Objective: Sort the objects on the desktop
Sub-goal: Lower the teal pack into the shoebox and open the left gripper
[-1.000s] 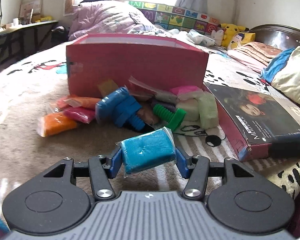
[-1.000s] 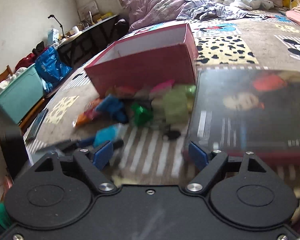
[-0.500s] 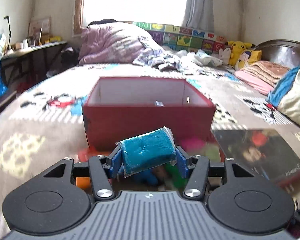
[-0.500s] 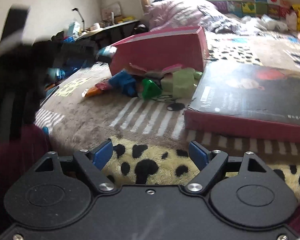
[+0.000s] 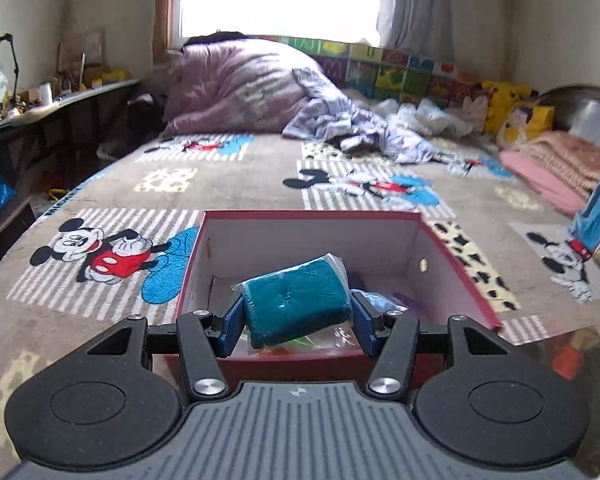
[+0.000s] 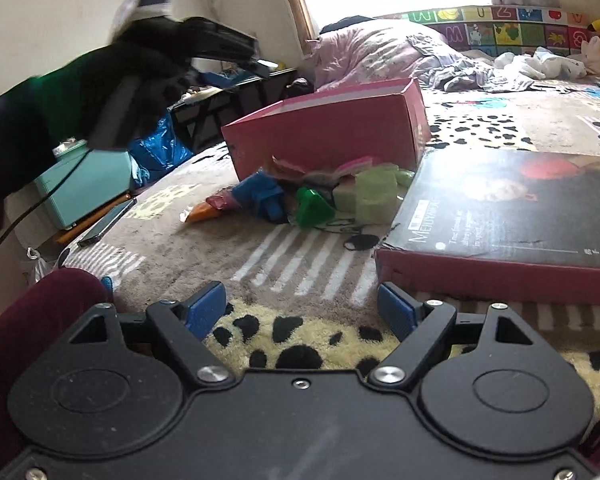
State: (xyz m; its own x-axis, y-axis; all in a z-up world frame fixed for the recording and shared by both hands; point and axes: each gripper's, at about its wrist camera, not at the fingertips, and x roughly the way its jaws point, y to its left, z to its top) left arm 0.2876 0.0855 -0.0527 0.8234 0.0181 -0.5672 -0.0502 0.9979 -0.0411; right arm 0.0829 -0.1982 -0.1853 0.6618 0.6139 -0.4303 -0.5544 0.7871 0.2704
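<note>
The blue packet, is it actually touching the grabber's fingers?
Touching. In the left wrist view, the left gripper has both blue pads pressed against the ends of the blue packet, holding it above the red box.

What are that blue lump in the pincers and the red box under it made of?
The blue lump looks like soft modelling clay, matte and dimpled, sealed in a clear crinkly plastic wrapper whose edge sticks out at the top. The red box looks like cardboard: thin straight walls, folded corners, plain white inside and a smooth red outside.
</note>
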